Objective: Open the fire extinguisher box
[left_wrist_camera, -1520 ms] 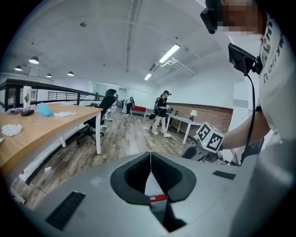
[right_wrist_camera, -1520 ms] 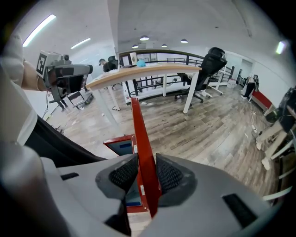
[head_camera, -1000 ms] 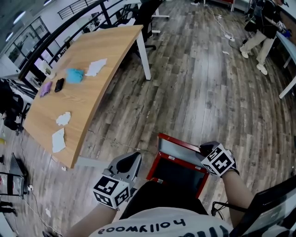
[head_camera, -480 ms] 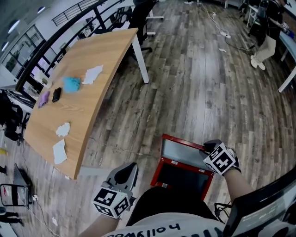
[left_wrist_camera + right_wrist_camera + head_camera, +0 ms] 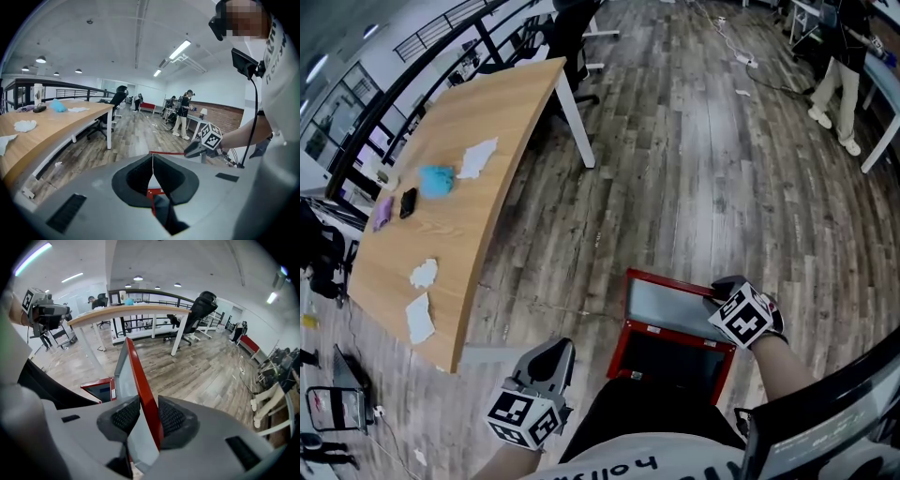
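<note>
Red box [image 5: 617, 349] is set on the wooden floor [image 5: 703, 169], with its glazed lid [image 5: 667, 305] raised. The lid's red edge is clamped between the jaws of the right hand-held gripper [image 5: 717, 292]. The left hand-held gripper [image 5: 551, 356] is seen closed and empty, just left of the box.

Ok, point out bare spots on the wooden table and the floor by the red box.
Table: bare at the far end past the white tissue, and between the blue cloth and the crumpled paper. Floor: open beyond the raised red lid. Crowded at that lid, which the right claw grips.
</note>
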